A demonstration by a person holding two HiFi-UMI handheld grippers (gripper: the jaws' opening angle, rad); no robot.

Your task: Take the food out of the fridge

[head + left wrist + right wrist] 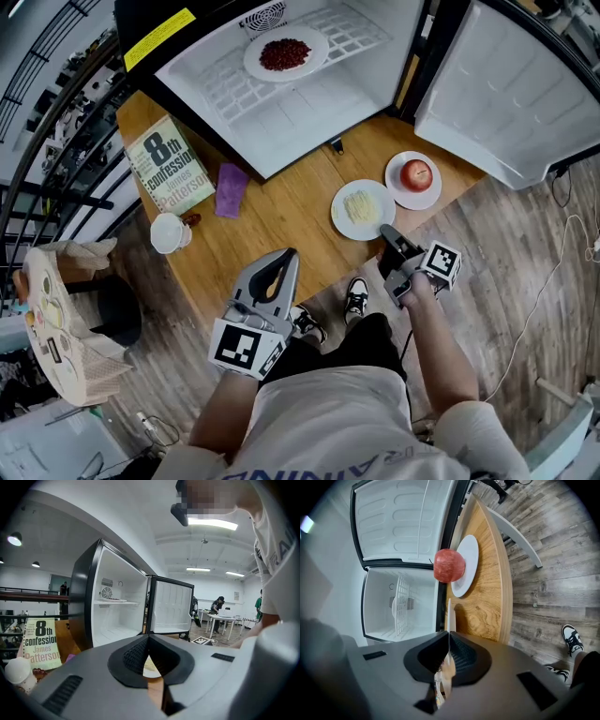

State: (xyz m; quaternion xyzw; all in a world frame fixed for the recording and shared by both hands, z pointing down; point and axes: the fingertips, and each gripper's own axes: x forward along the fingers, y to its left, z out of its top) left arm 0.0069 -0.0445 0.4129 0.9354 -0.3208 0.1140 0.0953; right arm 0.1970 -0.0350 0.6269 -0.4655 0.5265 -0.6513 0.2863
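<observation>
- My right gripper (386,232) (448,632) has its jaws pinched on the near rim of the plate of pale food (339,214); in the right gripper view that rim (449,613) runs as a thin white edge straight between the pads.
- My left gripper (289,253) (148,637) is pressed together at the tips with nothing between them. It hangs over the near edge of the table (272,234), left of the right gripper and well apart from every plate.
- The pale food (361,206) lies in the middle of its plate, which sits on the wood in front of the open fridge (281,122).
- Just right of it, close but not touching, is a second plate (427,199) (468,559) with an apple (416,173) (449,565) on it, also on the table.
- Farther back, inside the fridge, a third plate (255,64) of dark red food (284,53) rests on the wire shelf (347,33).
- The fridge door (516,94) (403,522) stands swung wide to the far right.
- At the left of the table lie a book (169,167) (41,641), a purple item (231,189) just beside it, and a white cup (169,233) nearer to me.
</observation>
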